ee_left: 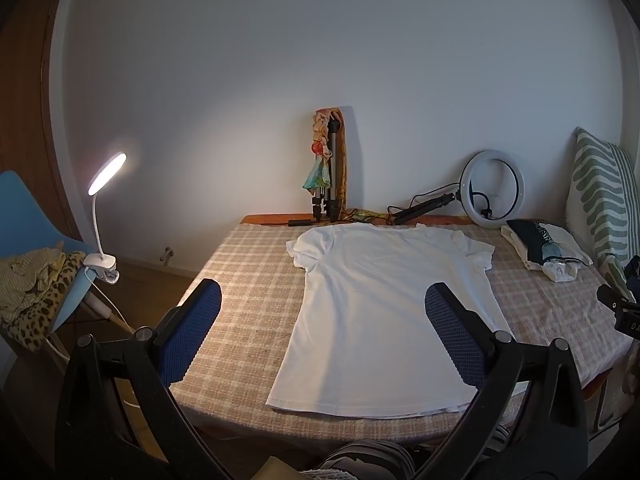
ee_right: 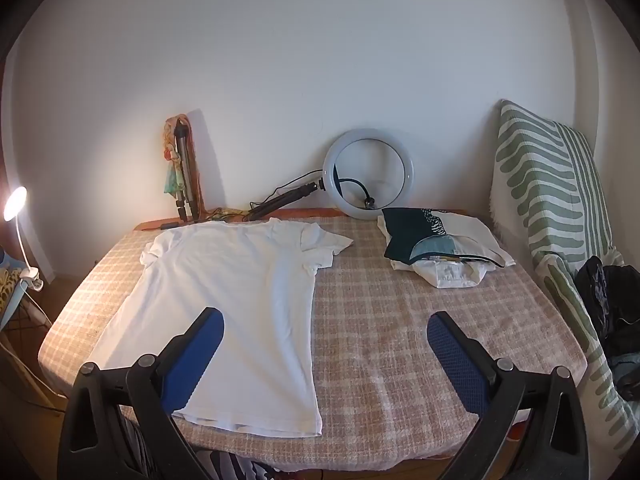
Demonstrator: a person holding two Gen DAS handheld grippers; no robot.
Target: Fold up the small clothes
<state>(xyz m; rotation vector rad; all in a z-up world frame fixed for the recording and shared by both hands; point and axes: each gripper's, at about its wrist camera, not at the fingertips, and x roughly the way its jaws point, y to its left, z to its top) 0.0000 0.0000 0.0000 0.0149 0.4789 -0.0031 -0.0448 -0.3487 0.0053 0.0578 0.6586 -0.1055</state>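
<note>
A white T-shirt (ee_left: 384,300) lies flat on the checked table cover (ee_left: 248,304), collar toward the wall, hem near the front edge. It also shows in the right wrist view (ee_right: 228,304). My left gripper (ee_left: 324,300) is open and empty, held above the shirt's lower half, with its blue pads (ee_left: 192,328) wide apart. My right gripper (ee_right: 326,326) is open and empty, above the table to the right of the shirt's hem; its left pad (ee_right: 196,360) is over the shirt's lower edge.
A pile of folded clothes (ee_right: 440,252) lies at the back right. A ring light (ee_right: 368,174) and a folded tripod (ee_right: 184,176) lean on the wall. A striped cushion (ee_right: 552,208) stands right. A clip lamp (ee_left: 104,216) and a chair with clothes (ee_left: 36,280) stand left.
</note>
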